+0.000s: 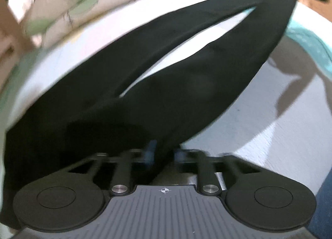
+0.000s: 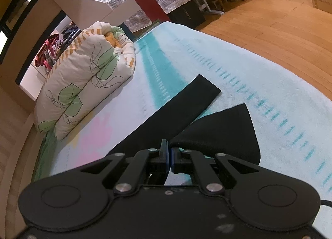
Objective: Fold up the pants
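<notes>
Pants (image 1: 166,85), black, are lying stretched across the bed (image 2: 238,68), their two legs splitting apart toward the far end. Near the waist, the left gripper (image 1: 164,153) is pinching the fabric, its fingers pressed together on it. The right gripper (image 2: 169,151) is holding one leg lifted, fingers clamping the cloth. A rolled quilt (image 2: 83,81) is sitting on the bed's left side.
</notes>
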The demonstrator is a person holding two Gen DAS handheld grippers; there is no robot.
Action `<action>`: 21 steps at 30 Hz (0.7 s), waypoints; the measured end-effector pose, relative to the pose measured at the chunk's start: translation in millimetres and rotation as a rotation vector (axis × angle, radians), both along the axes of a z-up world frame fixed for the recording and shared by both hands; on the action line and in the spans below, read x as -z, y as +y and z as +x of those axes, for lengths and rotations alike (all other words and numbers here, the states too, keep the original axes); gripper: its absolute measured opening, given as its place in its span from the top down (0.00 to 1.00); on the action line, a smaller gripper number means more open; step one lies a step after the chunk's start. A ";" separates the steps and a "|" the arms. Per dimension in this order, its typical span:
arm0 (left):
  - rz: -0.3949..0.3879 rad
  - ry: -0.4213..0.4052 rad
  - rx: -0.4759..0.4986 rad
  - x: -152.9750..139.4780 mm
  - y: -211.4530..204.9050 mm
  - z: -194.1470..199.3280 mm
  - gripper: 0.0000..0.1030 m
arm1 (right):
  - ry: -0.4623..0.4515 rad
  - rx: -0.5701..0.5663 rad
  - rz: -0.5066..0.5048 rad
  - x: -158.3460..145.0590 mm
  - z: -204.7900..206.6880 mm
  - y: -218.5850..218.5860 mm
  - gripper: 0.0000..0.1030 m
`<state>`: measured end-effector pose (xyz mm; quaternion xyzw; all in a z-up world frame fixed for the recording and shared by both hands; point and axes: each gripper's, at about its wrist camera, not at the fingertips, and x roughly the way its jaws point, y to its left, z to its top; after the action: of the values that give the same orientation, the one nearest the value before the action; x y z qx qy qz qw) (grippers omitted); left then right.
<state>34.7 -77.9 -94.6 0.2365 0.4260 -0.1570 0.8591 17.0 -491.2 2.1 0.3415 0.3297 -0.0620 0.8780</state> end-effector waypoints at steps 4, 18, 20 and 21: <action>-0.083 -0.006 -0.022 -21.2 14.0 3.4 0.97 | 0.014 0.002 -0.001 -2.0 -0.4 -0.9 0.95; -0.101 0.067 0.137 -82.6 32.5 78.9 0.96 | 0.156 0.014 -0.029 13.4 54.2 0.0 0.95; -0.087 0.085 0.143 -79.9 31.7 99.2 0.97 | 0.181 0.018 -0.017 20.8 73.3 0.7 0.95; -0.085 0.097 0.146 -77.3 31.7 108.5 0.97 | 0.191 0.021 -0.014 24.4 82.1 1.2 0.95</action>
<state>143.2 -46.2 -17.3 0.2226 0.4415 -0.2482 0.8330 99.1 -489.9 -22.3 0.3312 0.4079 -0.1059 0.8442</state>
